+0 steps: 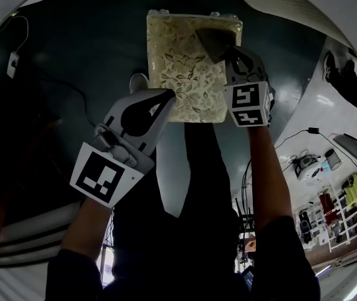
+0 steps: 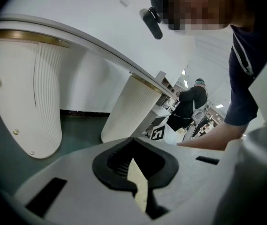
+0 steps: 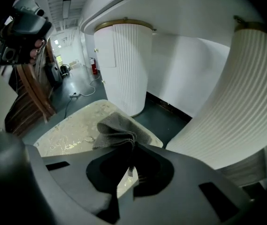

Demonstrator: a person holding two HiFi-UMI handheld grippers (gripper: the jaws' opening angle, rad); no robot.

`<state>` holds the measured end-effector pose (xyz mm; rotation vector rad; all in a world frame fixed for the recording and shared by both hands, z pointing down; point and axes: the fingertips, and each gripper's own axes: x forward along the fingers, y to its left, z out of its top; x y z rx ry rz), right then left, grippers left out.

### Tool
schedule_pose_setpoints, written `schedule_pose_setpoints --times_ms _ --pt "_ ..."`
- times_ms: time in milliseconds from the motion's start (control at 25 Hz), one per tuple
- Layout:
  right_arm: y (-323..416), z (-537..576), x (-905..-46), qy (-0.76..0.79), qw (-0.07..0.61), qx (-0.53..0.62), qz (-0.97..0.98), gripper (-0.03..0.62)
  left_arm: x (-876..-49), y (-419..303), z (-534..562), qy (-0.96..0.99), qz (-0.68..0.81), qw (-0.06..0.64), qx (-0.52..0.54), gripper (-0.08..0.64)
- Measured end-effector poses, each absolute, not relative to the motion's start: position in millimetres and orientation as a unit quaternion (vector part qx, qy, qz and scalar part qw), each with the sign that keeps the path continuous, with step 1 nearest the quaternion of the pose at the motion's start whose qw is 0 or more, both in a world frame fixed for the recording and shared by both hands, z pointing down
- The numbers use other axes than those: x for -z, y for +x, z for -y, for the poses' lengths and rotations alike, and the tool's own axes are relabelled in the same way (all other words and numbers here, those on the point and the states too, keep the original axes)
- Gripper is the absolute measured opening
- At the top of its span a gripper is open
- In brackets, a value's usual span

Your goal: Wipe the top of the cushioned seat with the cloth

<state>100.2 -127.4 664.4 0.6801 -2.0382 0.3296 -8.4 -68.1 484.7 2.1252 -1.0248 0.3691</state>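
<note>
The cushioned seat [image 1: 184, 68] is a square pad with a gold leaf pattern, seen from above in the head view. A grey cloth [image 1: 216, 41] lies bunched on its far right corner. My right gripper [image 1: 229, 50] is shut on the cloth's near edge. In the right gripper view the cloth [image 3: 119, 130] fans out from my right gripper [image 3: 131, 165] onto the seat [image 3: 67, 137]. My left gripper [image 1: 165, 96] hovers at the seat's near left edge, jaws together and holding nothing. In the left gripper view my left gripper [image 2: 138, 189] shows only a cream sliver between its pads.
White ribbed pillars [image 3: 124, 64] [image 2: 44, 102] stand close around the seat on a dark green floor [image 1: 84, 49]. A cable [image 1: 71, 93] runs across the floor at the left. A wooden chair [image 3: 30, 97] and another person [image 2: 189, 102] are farther off.
</note>
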Motion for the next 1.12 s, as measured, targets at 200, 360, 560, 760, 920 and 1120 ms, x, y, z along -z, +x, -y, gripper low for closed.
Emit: schedule_pose_setpoints --times_ms 200,360,560,760,920,1120 --pt "133.0 129.3 -670.6 0.301 0.469 -0.149 0.817 0.032 -490.3 11.1 71.3 0.835 0.385 0.363 -0.151 0.008" --pt "161.3 131.8 -669.5 0.312 0.469 -0.151 0.812 0.032 -490.2 35.8 73.0 0.838 0.376 0.365 -0.152 0.008" --pt "150.3 129.0 -656.4 0.328 0.46 -0.147 0.812 0.032 -489.0 19.5 66.2 0.843 0.372 0.361 -0.145 0.008" --pt "125.8 124.3 -626.3 0.335 0.434 -0.146 0.824 0.032 -476.1 1.8 57.9 0.843 0.377 0.356 -0.142 0.007" --pt "80.6 111.8 -612.3 0.32 0.417 -0.149 0.838 0.032 -468.5 -24.7 51.0 0.84 0.384 0.355 -0.142 0.008" --pt "7.2 84.0 -606.7 0.278 0.407 -0.142 0.858 0.032 -461.8 -68.0 33.2 0.833 0.404 0.353 -0.135 0.008"
